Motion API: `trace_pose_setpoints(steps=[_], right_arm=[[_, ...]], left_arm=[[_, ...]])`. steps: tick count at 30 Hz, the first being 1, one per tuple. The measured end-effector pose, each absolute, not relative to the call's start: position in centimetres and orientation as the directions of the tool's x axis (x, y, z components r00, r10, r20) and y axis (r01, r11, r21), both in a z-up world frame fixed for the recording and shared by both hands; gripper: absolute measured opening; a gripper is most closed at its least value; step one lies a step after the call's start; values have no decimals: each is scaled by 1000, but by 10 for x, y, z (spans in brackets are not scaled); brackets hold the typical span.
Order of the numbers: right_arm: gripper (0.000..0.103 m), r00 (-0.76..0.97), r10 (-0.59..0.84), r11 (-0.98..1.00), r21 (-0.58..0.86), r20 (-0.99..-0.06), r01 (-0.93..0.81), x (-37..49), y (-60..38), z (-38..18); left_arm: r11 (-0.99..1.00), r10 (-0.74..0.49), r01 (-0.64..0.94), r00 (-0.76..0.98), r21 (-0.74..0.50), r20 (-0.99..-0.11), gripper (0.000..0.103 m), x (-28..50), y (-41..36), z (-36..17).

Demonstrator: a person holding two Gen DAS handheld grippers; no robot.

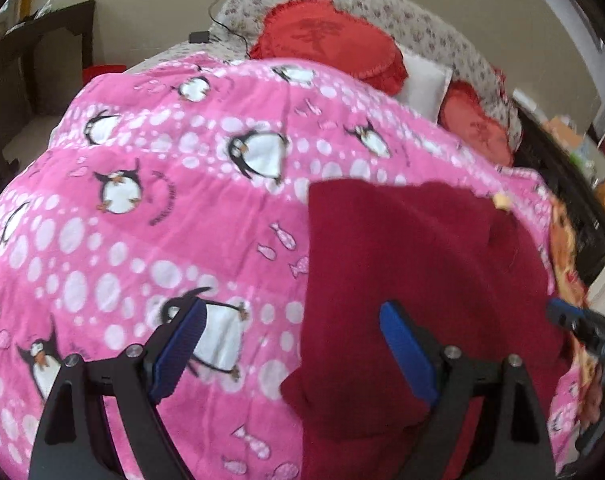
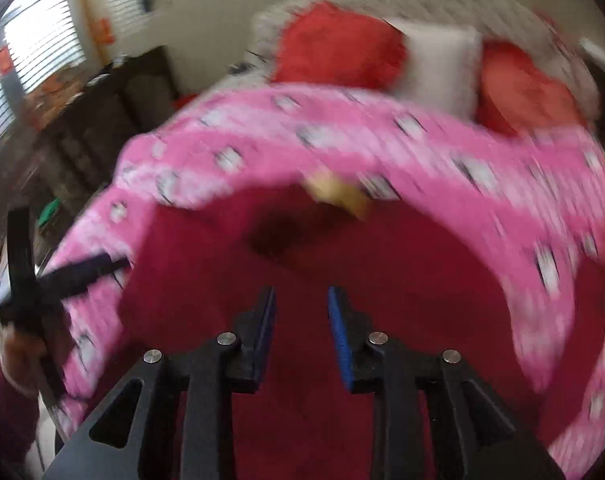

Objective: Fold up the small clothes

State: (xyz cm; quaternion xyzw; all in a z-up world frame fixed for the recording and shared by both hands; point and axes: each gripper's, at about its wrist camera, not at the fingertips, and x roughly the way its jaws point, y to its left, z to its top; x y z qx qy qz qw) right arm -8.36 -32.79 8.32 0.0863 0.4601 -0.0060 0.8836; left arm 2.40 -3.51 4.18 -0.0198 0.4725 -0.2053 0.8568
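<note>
A dark red garment (image 1: 414, 280) lies flat on a pink penguin-print blanket (image 1: 162, 200) on a bed. It has a small yellow tag (image 1: 502, 201) at its far edge. My left gripper (image 1: 294, 312) is wide open and empty above the garment's left edge. My right gripper (image 2: 301, 300) is open and empty, hovering over the middle of the red garment (image 2: 342, 248). The right wrist view is motion-blurred. The right gripper also shows at the right edge of the left wrist view (image 1: 582, 328), and the left gripper shows at the left of the right wrist view (image 2: 62, 276).
Two red cushions (image 1: 330, 40) and a white pillow (image 1: 426, 80) lie at the head of the bed on a floral sheet. Dark furniture (image 1: 34, 64) stands left of the bed. A dark cabinet with clutter (image 1: 574, 200) stands to the right.
</note>
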Motion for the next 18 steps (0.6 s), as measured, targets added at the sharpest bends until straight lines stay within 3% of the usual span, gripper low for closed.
trace_pose_setpoints(steps=[5,8,13,18], right_arm=[[0,518,-83,966,59,-851,253,-117,-368,37],[0,561,-44,943,151,-826,296,-126,-384,41],[0,609,-107,928,141,-786,345,-151,-391,62],[0,545,-121,915,120,-829,386,-158,-397,42]], left_arm=[[930,-277,348,464,-114,-841,93,29,-59,20],[933,-246,352,470,-76,-848,93,25,-62,34],[927,-297,359,536,-105,-790,93,10,-70,65],[897,-290,439,490,-55,-822,93,2,-107,52]])
